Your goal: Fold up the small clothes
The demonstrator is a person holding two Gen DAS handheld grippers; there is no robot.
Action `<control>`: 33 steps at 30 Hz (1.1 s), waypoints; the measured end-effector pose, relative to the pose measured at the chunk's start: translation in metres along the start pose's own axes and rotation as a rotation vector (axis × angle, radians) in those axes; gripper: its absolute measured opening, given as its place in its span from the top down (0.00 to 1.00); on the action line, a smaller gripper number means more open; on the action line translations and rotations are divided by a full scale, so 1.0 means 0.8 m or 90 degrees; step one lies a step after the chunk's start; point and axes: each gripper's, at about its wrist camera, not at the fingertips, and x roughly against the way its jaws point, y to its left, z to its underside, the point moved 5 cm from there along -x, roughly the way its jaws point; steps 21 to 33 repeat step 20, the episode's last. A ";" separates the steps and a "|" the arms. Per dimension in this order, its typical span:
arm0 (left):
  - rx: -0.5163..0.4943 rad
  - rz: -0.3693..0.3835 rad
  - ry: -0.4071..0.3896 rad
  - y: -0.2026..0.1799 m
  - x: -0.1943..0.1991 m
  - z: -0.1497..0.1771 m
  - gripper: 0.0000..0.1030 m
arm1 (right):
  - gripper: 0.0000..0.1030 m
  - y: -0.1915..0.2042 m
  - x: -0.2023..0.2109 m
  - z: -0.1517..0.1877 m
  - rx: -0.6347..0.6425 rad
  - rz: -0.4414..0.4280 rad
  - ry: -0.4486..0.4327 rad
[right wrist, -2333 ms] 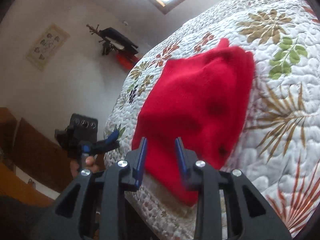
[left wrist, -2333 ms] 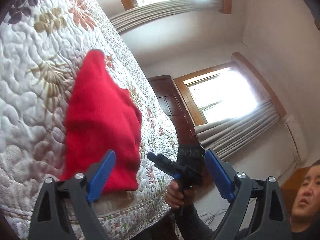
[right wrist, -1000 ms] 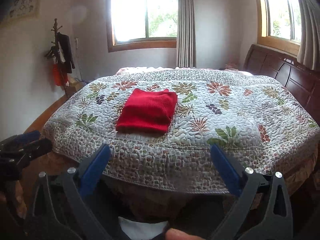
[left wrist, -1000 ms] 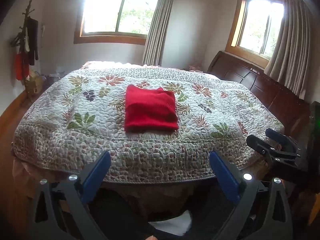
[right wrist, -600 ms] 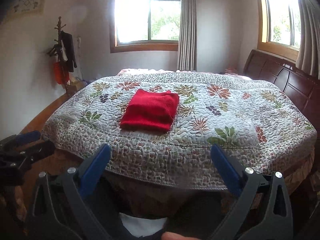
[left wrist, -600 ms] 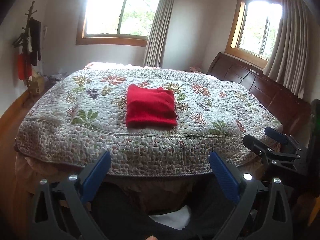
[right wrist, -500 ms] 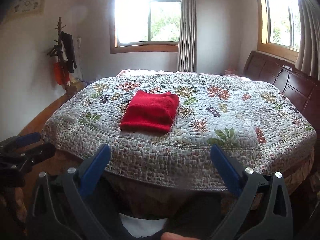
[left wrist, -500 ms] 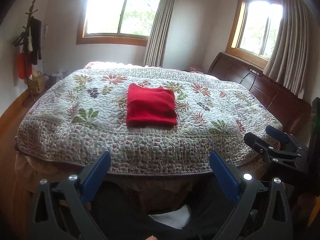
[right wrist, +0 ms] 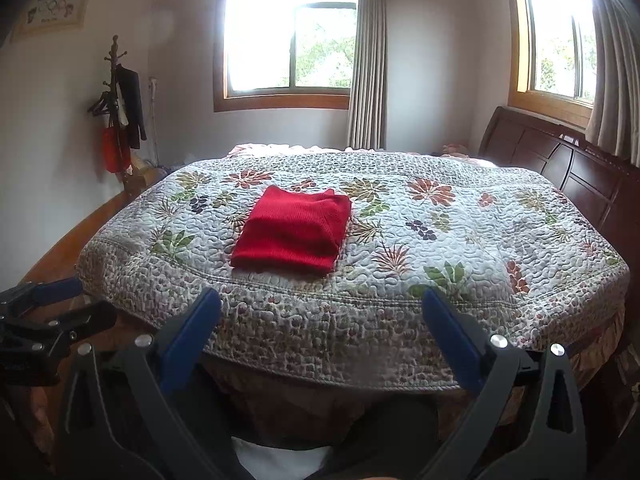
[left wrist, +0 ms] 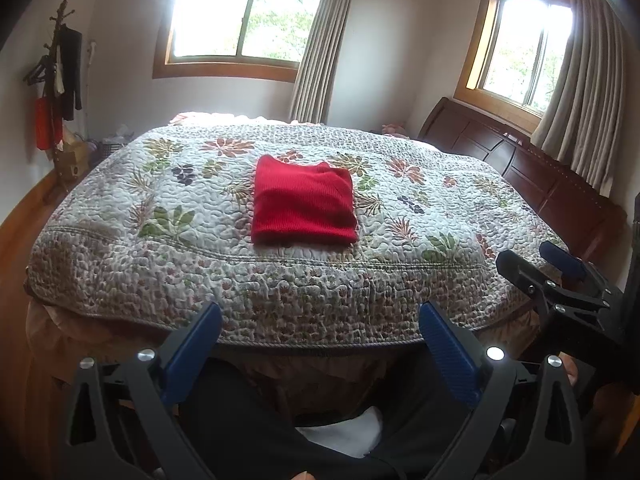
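Sweater (left wrist: 304, 206) folded on quilt (left wrist: 160, 272) | both claws spread | wall picture (right wrist: 54, 4) right view only

Black-framed left tool (left wrist: 320, 332) and right tool (right wrist: 320, 320) (blue pads, silver screws), dark trousers.

A bed (left wrist: 120, 184) covered by a floral quilted bedspread (left wrist: 420, 248) is seen, on which a folded red garment (left wrist: 304, 206) is laid flat near the middle, towards the near edge.
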 end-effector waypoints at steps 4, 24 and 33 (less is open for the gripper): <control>0.003 -0.001 0.000 0.003 -0.004 -0.002 0.04 | 0.03 0.002 -0.007 0.000 0.003 -0.002 0.006; 0.003 -0.007 0.002 0.010 -0.011 -0.002 0.04 | 0.03 0.006 -0.019 0.000 0.002 -0.014 0.024; 0.003 -0.007 0.002 0.010 -0.011 -0.002 0.04 | 0.03 0.006 -0.019 0.000 0.002 -0.014 0.024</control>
